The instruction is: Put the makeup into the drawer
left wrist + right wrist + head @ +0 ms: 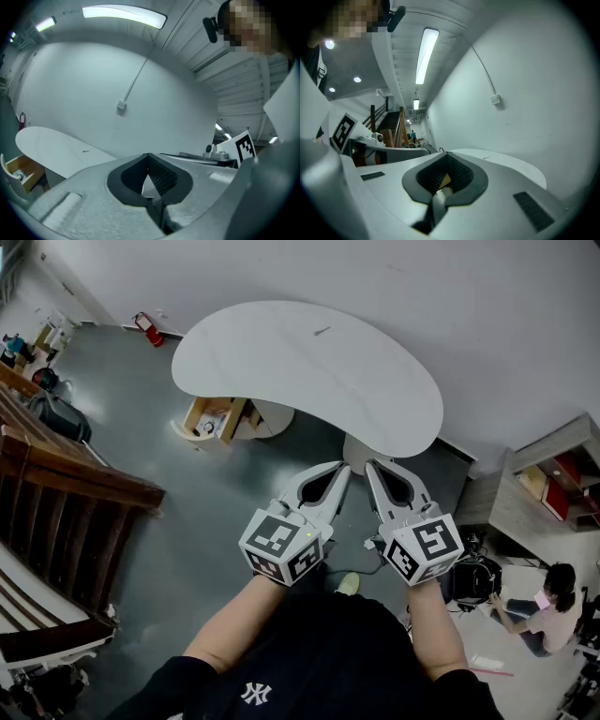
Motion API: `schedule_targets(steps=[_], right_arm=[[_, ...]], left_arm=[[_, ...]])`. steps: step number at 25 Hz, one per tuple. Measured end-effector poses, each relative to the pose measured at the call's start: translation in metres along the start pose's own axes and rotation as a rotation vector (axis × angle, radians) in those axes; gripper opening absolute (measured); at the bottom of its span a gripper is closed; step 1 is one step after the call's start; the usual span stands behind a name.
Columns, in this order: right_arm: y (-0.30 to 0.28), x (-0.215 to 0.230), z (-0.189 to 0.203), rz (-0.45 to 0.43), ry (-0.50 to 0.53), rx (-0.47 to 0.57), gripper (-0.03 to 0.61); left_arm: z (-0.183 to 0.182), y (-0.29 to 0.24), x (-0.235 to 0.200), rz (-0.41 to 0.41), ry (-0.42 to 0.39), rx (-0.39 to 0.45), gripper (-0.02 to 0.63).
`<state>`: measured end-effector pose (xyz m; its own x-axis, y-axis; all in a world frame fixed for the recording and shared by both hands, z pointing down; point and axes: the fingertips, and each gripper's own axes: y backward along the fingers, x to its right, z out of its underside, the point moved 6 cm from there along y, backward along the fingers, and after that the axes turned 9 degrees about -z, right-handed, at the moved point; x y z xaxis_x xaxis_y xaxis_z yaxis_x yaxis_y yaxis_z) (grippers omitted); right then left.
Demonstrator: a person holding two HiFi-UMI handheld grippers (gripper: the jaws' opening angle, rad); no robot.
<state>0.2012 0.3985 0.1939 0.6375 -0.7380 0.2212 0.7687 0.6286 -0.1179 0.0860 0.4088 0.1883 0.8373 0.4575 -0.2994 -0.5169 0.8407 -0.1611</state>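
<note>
Head view.
- Desk [394,399]: white, kidney-shaped, upper centre of the frame.
- Drawer [199,414]: wooden, pulled open beneath the desk's left end. Something small lies inside, too small to identify.
- Dark item [322,331]: thin, alone on the desk top near its far edge. It is possibly the makeup, too small to say for sure.
- Left gripper [344,468] and right gripper [369,465]: side by side at lower centre, tips near each other, held in the air short of the desk.
- Staircase [66,484]: wooden, left edge.
- Seated person [553,610]: lower right.

Left gripper view.
- Left gripper [149,157]: jaws closed tip to tip, nothing between them.
- Desk [56,145] and open drawer [27,174]: lower left.
- Dark item [85,151]: on the desk top.

Right gripper view.
- Right gripper [446,155]: jaws closed tip to tip, holding nothing.
- Desk [511,165]: beyond the gripper, right of centre.
</note>
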Motion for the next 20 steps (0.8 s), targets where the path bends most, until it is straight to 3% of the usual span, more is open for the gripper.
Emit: schedule_targets(steps=[20], right_arm=[[-0.104,0.021,-0.015,0.02,-0.045,0.012,0.015]], left_arm=[[-0.035,-0.041,-0.113,0.008,0.006,-0.015,0.01]])
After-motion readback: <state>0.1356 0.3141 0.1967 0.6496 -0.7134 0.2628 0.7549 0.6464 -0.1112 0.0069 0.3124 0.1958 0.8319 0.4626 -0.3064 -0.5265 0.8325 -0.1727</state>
